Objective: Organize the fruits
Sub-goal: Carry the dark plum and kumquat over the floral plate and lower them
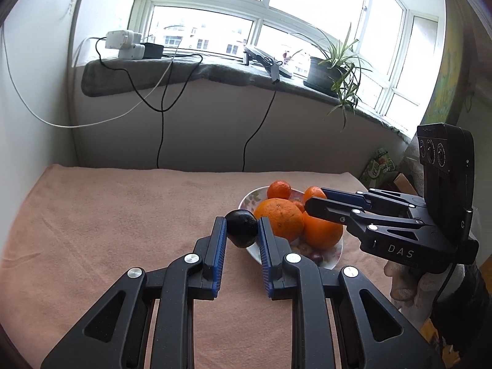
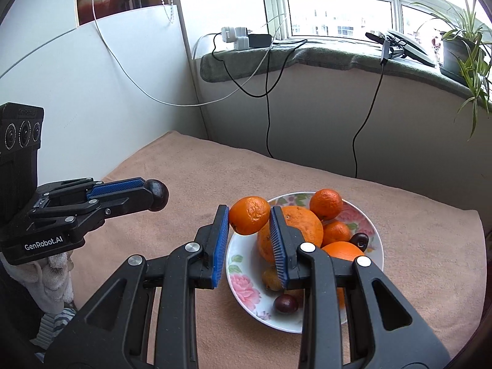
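Note:
My left gripper (image 1: 241,226) is shut on a dark plum (image 1: 242,228) and holds it above the cloth beside the bowl; it also shows in the right wrist view (image 2: 156,195). My right gripper (image 2: 249,216) is shut on a small mandarin (image 2: 249,215) held over the left rim of the floral bowl (image 2: 243,286). The bowl holds a large orange (image 2: 304,224), more mandarins (image 2: 326,204) and small dark fruits (image 2: 286,303). In the left wrist view the right gripper (image 1: 310,204) reaches over the bowl (image 1: 252,196) from the right.
A pink cloth (image 1: 123,221) covers the table. A white wall stands to the left. Behind is a window sill (image 1: 190,70) with chargers, hanging cables (image 1: 160,129) and a potted plant (image 1: 335,70). Packages lie beyond the table's right edge (image 1: 378,166).

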Demonstrator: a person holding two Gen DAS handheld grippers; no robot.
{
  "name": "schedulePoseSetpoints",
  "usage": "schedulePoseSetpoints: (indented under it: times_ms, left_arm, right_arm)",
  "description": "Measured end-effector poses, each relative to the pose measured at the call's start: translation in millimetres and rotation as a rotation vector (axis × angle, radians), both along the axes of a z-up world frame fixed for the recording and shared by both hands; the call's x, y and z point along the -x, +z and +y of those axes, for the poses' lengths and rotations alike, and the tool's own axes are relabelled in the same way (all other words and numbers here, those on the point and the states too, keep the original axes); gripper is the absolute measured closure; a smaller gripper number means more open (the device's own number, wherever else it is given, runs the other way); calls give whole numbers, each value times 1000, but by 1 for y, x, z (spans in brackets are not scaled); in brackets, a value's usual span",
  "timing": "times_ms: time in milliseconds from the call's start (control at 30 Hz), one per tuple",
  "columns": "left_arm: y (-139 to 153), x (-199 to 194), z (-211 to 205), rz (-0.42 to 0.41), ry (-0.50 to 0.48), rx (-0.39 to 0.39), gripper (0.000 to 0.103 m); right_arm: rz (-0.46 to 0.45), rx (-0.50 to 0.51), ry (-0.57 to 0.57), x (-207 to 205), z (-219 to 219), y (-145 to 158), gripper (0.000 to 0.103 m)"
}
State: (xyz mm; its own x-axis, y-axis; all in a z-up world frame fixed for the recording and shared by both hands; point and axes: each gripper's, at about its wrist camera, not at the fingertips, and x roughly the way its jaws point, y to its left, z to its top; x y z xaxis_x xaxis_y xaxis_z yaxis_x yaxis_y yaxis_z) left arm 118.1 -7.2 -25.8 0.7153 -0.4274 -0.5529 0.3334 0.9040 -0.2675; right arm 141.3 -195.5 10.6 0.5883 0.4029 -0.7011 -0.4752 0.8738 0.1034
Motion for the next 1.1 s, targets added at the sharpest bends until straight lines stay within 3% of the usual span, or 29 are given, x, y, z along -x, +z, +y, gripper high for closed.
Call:
schedulePoseSetpoints:
  times_ms: [500,1100]
  left_arm:
    - [-9,-11,-50,32,-95,-11,84]
    - [-26,-24,-91,86,-161,-63,84]
  right_arm:
    - [-4,-6,-95,-21,-49,-1,75]
    - [45,-8,-122,-54,-70,-24,75]
